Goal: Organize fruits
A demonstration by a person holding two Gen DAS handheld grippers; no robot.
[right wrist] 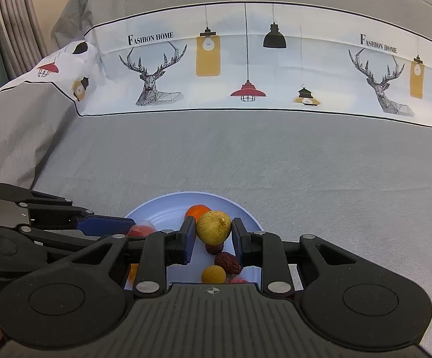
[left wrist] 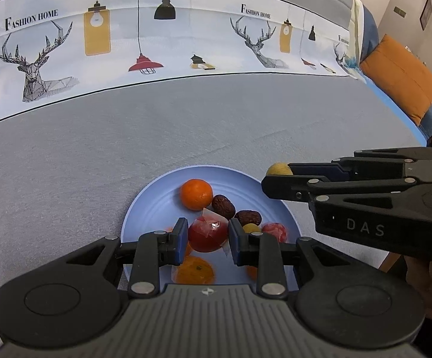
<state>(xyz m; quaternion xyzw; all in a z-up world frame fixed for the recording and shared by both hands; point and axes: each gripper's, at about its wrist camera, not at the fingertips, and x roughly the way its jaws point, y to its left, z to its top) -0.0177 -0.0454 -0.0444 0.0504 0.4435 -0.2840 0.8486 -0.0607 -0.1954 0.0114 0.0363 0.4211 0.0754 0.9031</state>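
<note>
A light blue plate (left wrist: 150, 208) lies on the grey cloth and holds an orange (left wrist: 196, 194), two dark red dates (left wrist: 223, 206), a small yellow fruit (left wrist: 251, 227) and more fruit. My left gripper (left wrist: 206, 235) is shut on a red wrapped fruit (left wrist: 207, 234) above the plate. My right gripper (right wrist: 213, 235) is shut on a yellow-green round fruit (right wrist: 213, 227) above the plate's (right wrist: 156, 208) right side; it also shows in the left wrist view (left wrist: 278, 169). Below it lie dates (right wrist: 227, 262) and a small yellow fruit (right wrist: 213, 274).
The grey cloth (left wrist: 96, 149) covers the surface, with a white printed band of deer and lamps (left wrist: 156, 41) at the back. An orange cushion (left wrist: 401, 77) sits on a chair at the far right. Curtains (right wrist: 10, 29) hang at the far left.
</note>
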